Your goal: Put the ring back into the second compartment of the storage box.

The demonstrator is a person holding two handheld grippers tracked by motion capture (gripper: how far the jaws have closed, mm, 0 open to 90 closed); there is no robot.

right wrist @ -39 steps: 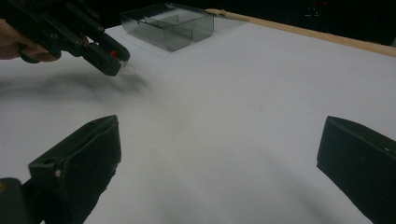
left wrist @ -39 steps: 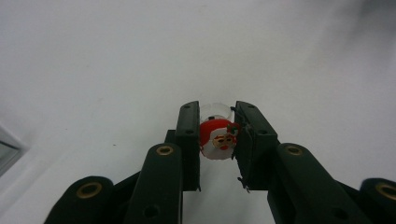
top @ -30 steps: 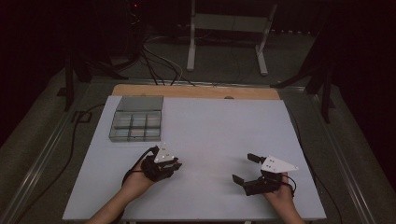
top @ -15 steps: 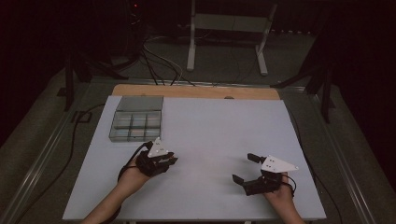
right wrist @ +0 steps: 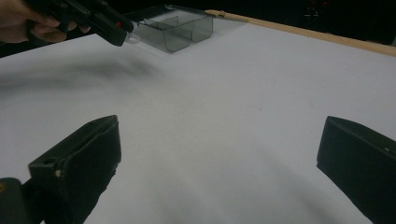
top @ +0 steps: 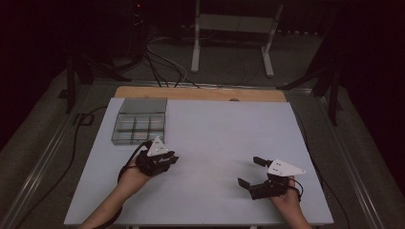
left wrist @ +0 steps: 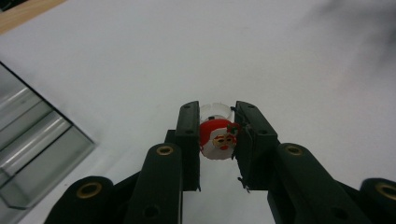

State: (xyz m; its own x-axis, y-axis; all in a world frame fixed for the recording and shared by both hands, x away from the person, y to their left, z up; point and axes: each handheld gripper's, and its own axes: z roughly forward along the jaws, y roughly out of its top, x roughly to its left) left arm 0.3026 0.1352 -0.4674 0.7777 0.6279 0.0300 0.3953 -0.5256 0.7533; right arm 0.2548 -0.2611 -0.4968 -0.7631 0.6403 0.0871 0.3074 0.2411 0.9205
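Clear compartment box point(top: 141, 127) beside left hand-held gripper point(top: 165, 160)

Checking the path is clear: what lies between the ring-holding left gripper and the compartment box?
Just bare white table, seen in the left gripper view, between the left gripper and the box.

Place: we take this for a lab or recording studio, not a home.
Surroundings: we see black, unlit space on every side, with only the worktop point(top: 215, 143) lit.
Worktop: we note a plain white sheet over a wooden board point(top: 200, 93), bare like a test surface.
Floor: we see loose cables point(top: 157, 62) trailing over grey flooring behind the worktop.
Stands: we make out a pale metal frame point(top: 229, 38) on feet at the back and dark tripod-like legs point(top: 79, 71) at the sides.
Framing: we see metal rails point(top: 47, 157) running along both flanks.
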